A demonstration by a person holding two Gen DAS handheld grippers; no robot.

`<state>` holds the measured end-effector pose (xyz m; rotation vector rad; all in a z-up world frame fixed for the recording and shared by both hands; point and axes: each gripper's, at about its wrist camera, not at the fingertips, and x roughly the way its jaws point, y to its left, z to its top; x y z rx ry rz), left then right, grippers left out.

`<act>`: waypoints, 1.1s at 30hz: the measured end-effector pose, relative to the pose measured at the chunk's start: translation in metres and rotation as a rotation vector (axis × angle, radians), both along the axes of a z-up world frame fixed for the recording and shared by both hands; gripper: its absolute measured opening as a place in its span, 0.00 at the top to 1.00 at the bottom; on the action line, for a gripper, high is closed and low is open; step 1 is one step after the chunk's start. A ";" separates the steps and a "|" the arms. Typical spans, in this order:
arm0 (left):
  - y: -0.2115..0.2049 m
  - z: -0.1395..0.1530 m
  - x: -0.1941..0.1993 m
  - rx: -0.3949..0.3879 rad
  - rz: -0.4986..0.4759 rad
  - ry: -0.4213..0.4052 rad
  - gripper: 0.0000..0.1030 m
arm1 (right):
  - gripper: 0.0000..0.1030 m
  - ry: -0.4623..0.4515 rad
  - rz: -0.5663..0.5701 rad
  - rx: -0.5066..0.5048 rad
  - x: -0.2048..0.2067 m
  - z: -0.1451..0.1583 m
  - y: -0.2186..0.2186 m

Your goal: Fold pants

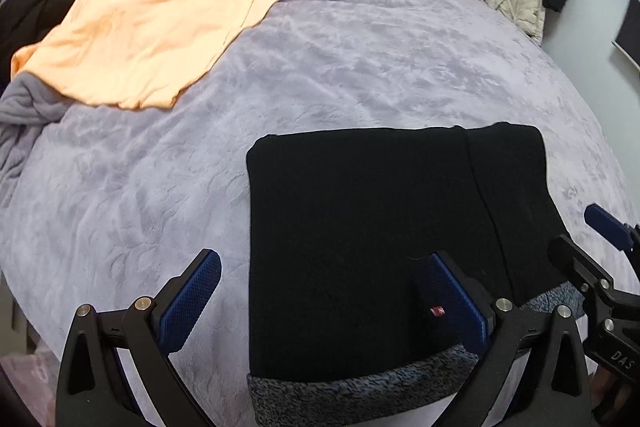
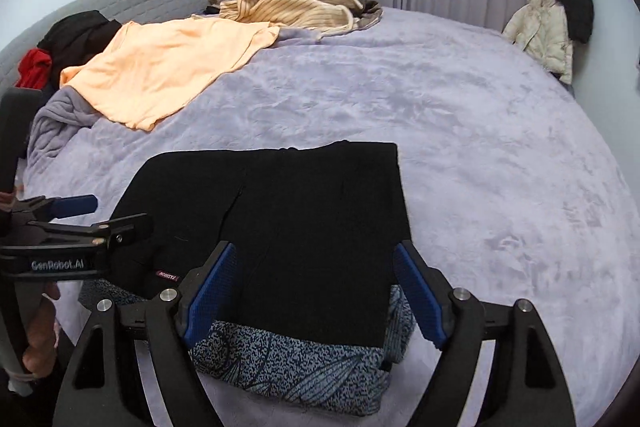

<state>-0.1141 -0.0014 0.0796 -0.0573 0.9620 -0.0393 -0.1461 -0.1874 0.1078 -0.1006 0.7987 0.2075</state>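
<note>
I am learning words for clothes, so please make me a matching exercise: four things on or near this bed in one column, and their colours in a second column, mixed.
Things:
1. pants
2. top
3. sweater
4. jacket

Colours:
A. cream, hanging at the wall
B. black outside, with a speckled grey lining
C. beige with thin dark stripes
D. plain orange

Pairs: 1-B, 2-D, 3-C, 4-A
</note>
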 end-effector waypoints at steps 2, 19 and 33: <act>-0.007 0.003 -0.001 0.005 -0.010 -0.034 0.00 | 0.19 -0.015 -0.018 -0.040 -0.005 0.002 0.009; -0.014 0.003 -0.008 0.076 0.025 -0.050 0.00 | 0.19 -0.003 -0.023 -0.053 -0.013 -0.004 0.021; -0.013 -0.002 -0.006 0.068 0.016 -0.029 0.00 | 0.19 0.012 -0.016 -0.053 -0.011 -0.007 0.022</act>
